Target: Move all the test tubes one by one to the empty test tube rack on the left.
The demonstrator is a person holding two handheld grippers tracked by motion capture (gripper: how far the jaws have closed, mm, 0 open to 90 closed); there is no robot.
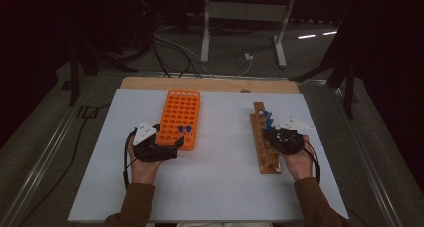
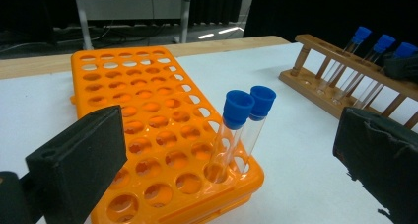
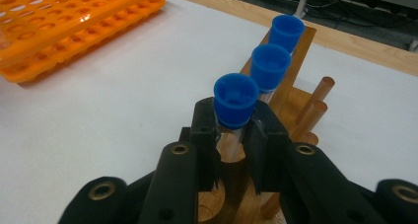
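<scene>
My right gripper (image 3: 231, 135) is shut on a blue-capped test tube (image 3: 235, 98), pinching its glass just under the cap. That tube stands in the wooden rack (image 3: 296, 56) with two more capped tubes (image 3: 269, 63) behind it. In the high view the right gripper (image 1: 274, 134) sits over the wooden rack (image 1: 263, 154) at the right. My left gripper (image 1: 169, 146) is open at the near right corner of the orange rack (image 1: 180, 112). Two blue-capped tubes (image 2: 242, 108) stand in that corner of the orange rack (image 2: 143, 110), ahead of the wide-apart jaws of the left gripper (image 2: 229, 157).
The white mat (image 1: 220, 177) covers the table, with a bare wooden strip (image 1: 210, 83) along its far edge. Beyond the table, cables and a metal frame (image 1: 245, 17) stand on the dark floor. Between the two racks lies open mat.
</scene>
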